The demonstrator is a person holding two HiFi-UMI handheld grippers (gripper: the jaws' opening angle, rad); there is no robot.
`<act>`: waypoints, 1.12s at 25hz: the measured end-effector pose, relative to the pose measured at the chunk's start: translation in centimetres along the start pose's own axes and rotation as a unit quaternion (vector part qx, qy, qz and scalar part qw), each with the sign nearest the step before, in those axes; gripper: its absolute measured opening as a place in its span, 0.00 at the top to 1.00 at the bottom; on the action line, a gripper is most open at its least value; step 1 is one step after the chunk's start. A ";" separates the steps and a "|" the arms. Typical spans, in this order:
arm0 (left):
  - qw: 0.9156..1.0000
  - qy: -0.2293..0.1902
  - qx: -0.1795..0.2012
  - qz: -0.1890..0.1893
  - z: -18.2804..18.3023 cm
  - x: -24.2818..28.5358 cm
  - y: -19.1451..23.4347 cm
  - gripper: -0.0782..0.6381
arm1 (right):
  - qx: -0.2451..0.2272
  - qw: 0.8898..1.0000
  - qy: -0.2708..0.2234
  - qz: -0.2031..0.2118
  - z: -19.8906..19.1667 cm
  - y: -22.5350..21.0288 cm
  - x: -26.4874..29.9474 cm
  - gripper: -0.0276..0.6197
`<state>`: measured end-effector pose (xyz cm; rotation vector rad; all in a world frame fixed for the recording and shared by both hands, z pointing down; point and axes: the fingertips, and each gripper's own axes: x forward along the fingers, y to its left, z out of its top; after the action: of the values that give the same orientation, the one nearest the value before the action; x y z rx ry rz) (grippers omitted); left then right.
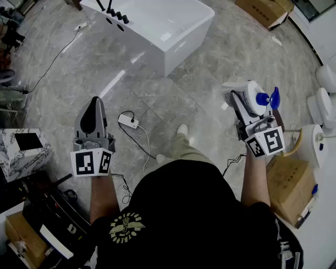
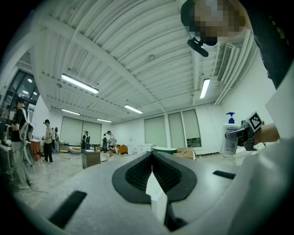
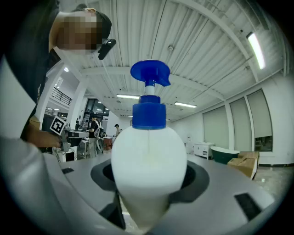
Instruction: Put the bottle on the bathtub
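My right gripper (image 1: 242, 100) is shut on a white pump bottle (image 1: 255, 100) with a blue pump head (image 1: 269, 97), held out at the right of the head view. In the right gripper view the bottle (image 3: 149, 165) fills the middle, clamped between the jaws, its blue pump (image 3: 150, 73) pointing up. The white bathtub (image 1: 157, 23) stands on the floor at the top, well ahead of both grippers. My left gripper (image 1: 94, 113) is shut and holds nothing; in the left gripper view its jaws meet at the middle (image 2: 153, 176), and the bottle (image 2: 231, 137) shows far right.
A power strip (image 1: 128, 121) with its cable lies on the grey tiled floor between the grippers. Cardboard boxes (image 1: 287, 186) sit at the right and top right (image 1: 262, 10). A marbled box (image 1: 23, 152) stands at the left. White toilets (image 1: 323, 105) line the right edge. Several people (image 2: 48, 140) stand in the distance.
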<state>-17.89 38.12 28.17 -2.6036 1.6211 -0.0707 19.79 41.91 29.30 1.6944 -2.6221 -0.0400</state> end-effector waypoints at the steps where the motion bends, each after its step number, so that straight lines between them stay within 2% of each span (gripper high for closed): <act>1: 1.000 0.002 -0.001 0.003 -0.2 1.1 0.0 0.88 | 0.001 1.000 0.000 0.002 -0.2 -0.8 0.7 0.55; 5: 1.000 0.004 -0.011 0.011 -0.6 5.1 -0.1 0.88 | 0.011 1.000 0.000 0.010 -0.8 -3.9 3.2 0.55; 15: 0.999 0.014 -0.003 0.039 -0.1 12.0 0.6 0.88 | 0.025 0.999 -0.007 0.032 -1.2 -10.8 8.8 0.55; 22: 0.998 0.008 -0.005 0.069 0.1 14.3 -0.2 0.88 | 0.027 0.998 -0.012 0.055 -1.2 -14.6 10.6 0.55; 28: 0.997 0.007 -0.007 0.078 0.8 15.1 -1.0 0.88 | 0.031 0.997 -0.012 0.071 -0.7 -16.2 11.0 0.55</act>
<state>-10.22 25.02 27.51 -2.4821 1.8284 -0.0687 30.04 25.26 29.53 1.5295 -2.7815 0.0239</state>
